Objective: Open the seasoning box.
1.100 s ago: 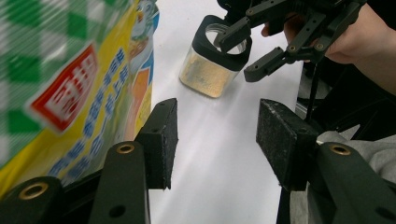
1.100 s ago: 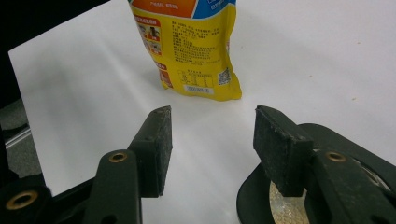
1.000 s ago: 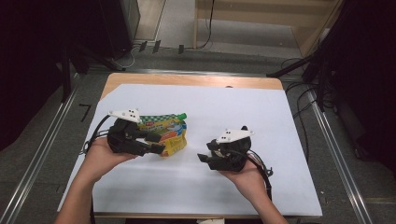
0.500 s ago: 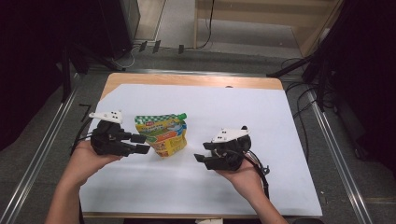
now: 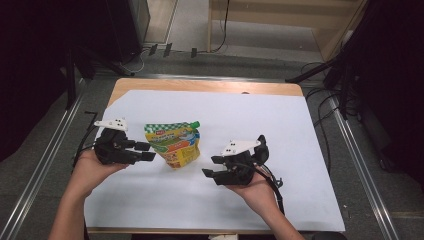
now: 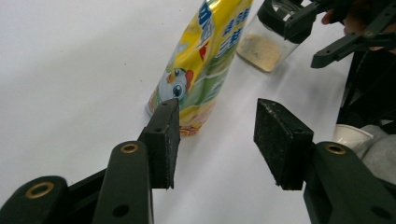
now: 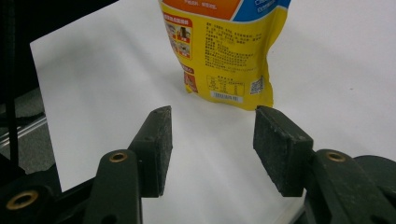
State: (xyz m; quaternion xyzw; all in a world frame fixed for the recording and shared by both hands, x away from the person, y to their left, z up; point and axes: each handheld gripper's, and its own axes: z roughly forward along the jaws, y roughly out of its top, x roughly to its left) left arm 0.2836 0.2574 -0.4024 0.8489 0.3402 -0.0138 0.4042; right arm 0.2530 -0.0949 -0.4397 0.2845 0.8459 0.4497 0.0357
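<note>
While the yellow pouch [image 5: 173, 144] stands upright on the white sheet [image 5: 280, 120], a gripper sits on either side of it, and neither touches it. Left gripper [image 5: 145, 151] is just beside the pouch's left edge with its jaws aimed at it; the pads [image 6: 168, 140] are spread with only bare sheet between them, and the pouch's printed side [image 6: 205, 60] stands just beyond the tips. Right gripper [image 5: 212, 166] is near the pouch's right side, a little toward the person; its jaws are also spread and hold nothing, and the pouch's label side [image 7: 224, 51] stands ahead of them. Pouch cap [image 5: 196, 123] is green and at the top corner nearer the right gripper. Beyond the pouch, the left gripper view shows what may be a clear container [image 6: 268, 44], blurred.
</note>
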